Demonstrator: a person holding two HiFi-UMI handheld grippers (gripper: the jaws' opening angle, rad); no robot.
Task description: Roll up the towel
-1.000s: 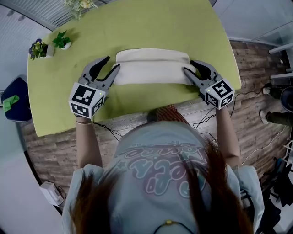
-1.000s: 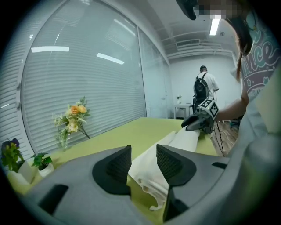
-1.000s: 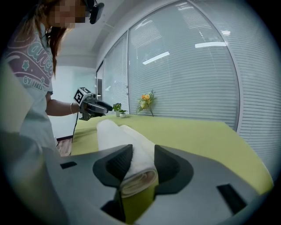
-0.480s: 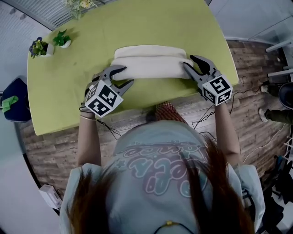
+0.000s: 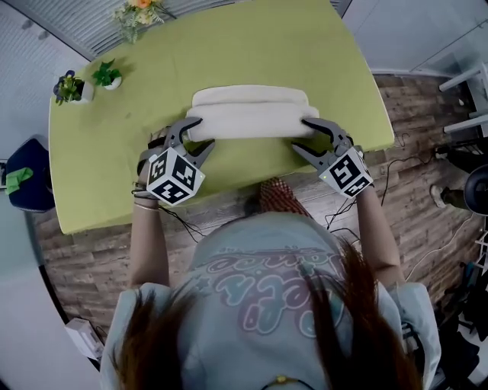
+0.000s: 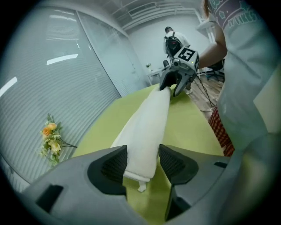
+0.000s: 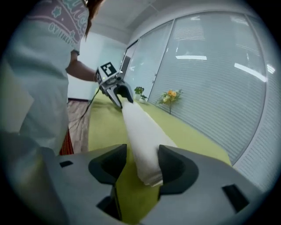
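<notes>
A cream towel [image 5: 248, 114], partly rolled, lies across the green table [image 5: 114, 152] with its roll on the near side. My left gripper [image 5: 195, 135] is at the towel's left end and my right gripper [image 5: 303, 135] at its right end. In the left gripper view the towel's end [image 6: 147, 132] lies between the jaws of my left gripper [image 6: 142, 165], which have just been opening; one pad grazes the cloth and the other stands apart. The right gripper view shows the same: the towel's end [image 7: 142, 149] sits loosely between the just-opening jaws of my right gripper [image 7: 142, 165].
Two small potted plants [image 5: 107, 75] [image 5: 69, 85] and a vase of flowers [image 5: 137, 11] stand at the table's far left. The table's near edge runs just behind both grippers. Cables [image 5: 366, 206] trail over the wooden floor, and a dark seat [image 5: 23, 171] stands at the left.
Both grippers have rolled about their own axes. The left one came down and in to the towel's left end; the right one shifted toward the near edge. Both jaws widened.
</notes>
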